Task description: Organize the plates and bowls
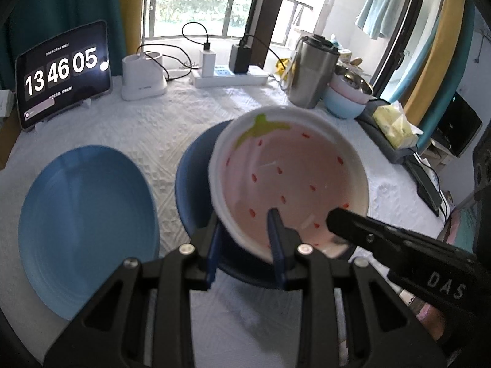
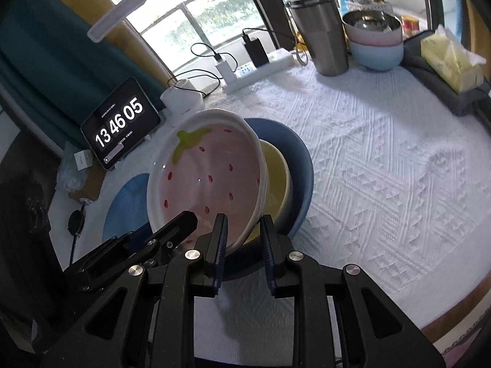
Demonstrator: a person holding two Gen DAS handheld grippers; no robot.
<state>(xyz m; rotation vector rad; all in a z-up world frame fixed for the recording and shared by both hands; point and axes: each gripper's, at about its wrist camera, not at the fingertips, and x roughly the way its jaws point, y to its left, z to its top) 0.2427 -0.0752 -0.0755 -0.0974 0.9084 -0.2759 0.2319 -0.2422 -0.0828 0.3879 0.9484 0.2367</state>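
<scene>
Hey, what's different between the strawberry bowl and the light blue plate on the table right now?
The strawberry bowl is pink inside with red seeds and a green leaf; the light blue plate is plain blue. The strawberry bowl is deep and tilted, with both the left gripper and the right gripper straddling its rim; the light blue plate is shallow, lies flat on the tablecloth and nothing grips it. Both are round.

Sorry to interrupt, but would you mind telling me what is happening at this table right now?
A person is sorting dishes with two hand-held grippers. The left hand-held gripper and the right hand-held gripper both straddle the near rim of a strawberry bowl, tilted above a yellow bowl sitting on a dark blue plate. A light blue plate lies alongside.
</scene>
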